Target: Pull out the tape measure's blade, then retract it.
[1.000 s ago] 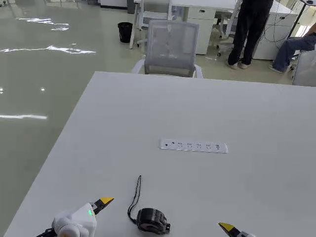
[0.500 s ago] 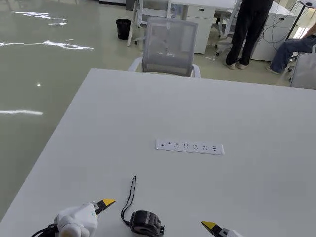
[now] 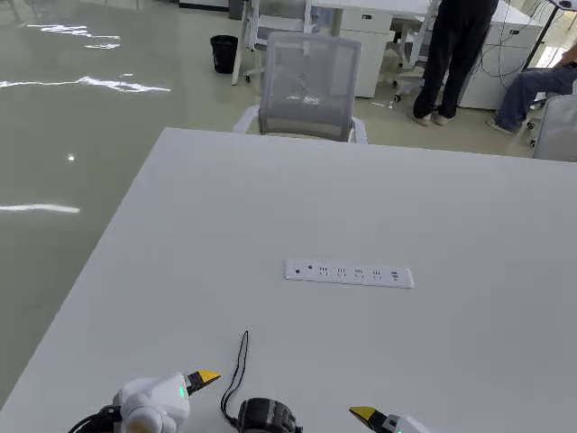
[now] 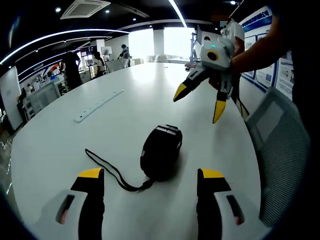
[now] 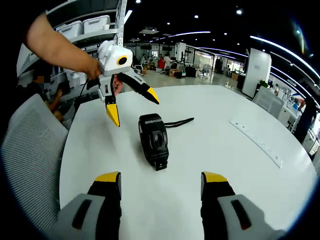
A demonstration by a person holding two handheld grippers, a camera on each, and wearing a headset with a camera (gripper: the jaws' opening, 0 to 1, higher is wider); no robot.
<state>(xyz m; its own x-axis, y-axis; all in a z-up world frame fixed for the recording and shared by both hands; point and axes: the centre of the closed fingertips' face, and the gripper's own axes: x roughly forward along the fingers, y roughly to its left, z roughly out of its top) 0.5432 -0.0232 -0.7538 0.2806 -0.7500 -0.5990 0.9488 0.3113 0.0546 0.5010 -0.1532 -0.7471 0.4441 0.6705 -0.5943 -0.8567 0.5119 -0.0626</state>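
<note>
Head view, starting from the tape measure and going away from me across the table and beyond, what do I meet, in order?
Nearest first: tape measure → white power strip → grey mesh chair → black bin on the floor beyond.

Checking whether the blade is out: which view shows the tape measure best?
Right gripper view: the tape measure lies whole, side face showing. The left gripper view shows one end and its strap; the head view cuts it at the bottom edge.
</note>
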